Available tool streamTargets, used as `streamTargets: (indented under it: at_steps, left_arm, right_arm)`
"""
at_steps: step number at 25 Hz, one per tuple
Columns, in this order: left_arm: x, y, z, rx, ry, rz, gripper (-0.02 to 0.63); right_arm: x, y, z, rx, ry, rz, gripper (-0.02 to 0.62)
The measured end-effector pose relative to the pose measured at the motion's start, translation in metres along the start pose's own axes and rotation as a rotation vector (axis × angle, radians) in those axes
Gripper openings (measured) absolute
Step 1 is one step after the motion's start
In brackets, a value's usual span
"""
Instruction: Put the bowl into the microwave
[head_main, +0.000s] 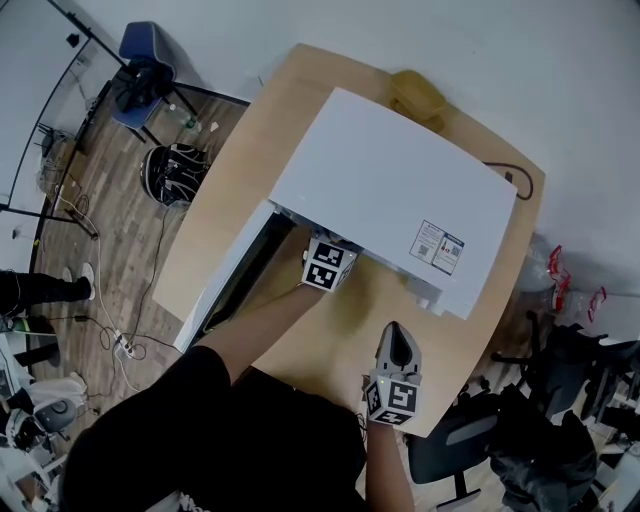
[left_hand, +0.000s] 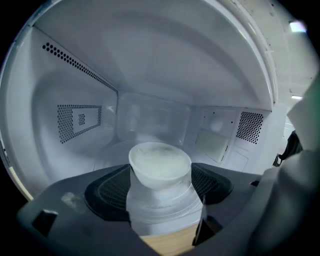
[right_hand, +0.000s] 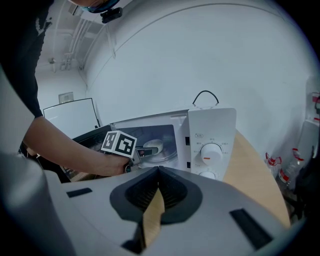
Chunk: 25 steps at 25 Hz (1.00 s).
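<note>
My left gripper (left_hand: 161, 186) clamped the white bowl (left_hand: 160, 164) between its pads, inside the open microwave (head_main: 400, 195) just over the glass turntable (left_hand: 162, 212) — close to set-down, I judged. The bowl looked empty. My right gripper (right_hand: 159, 170) hung outside, jaws pressed together on nothing — not needed here.

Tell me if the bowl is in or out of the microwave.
In: the bowl sits inside the microwave cavity over the glass turntable, between the left gripper jaws. Whether it rests there, cannot tell.
</note>
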<state>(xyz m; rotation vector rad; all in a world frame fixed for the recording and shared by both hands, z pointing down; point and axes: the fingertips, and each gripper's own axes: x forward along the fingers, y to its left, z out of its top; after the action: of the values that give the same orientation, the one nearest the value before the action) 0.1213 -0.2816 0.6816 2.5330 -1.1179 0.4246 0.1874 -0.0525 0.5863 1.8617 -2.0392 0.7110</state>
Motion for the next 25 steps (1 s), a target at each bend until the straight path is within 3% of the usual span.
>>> streamTargets:
  at_steps: [8, 13, 18, 25]
  left_arm:
    - [-0.009, -0.001, 0.001, 0.004, 0.013, 0.018, 0.357]
    - [-0.047, -0.004, 0.007, -0.055, -0.008, 0.031, 0.356]
    - [-0.108, -0.021, 0.015, -0.033, -0.034, 0.001, 0.356]
    - [-0.233, -0.041, 0.022, -0.108, -0.082, -0.006, 0.356]
  right_arm:
    - [-0.012, 0.01, 0.0, -0.007, -0.012, -0.004, 0.06]
    - [-0.029, 0.02, 0.01, -0.016, -0.046, -0.018, 0.06]
    - [-0.058, 0.034, 0.014, -0.016, -0.093, -0.058, 0.06]
    - [-0.105, 0.086, 0.011, 0.002, -0.152, -0.083, 0.06]
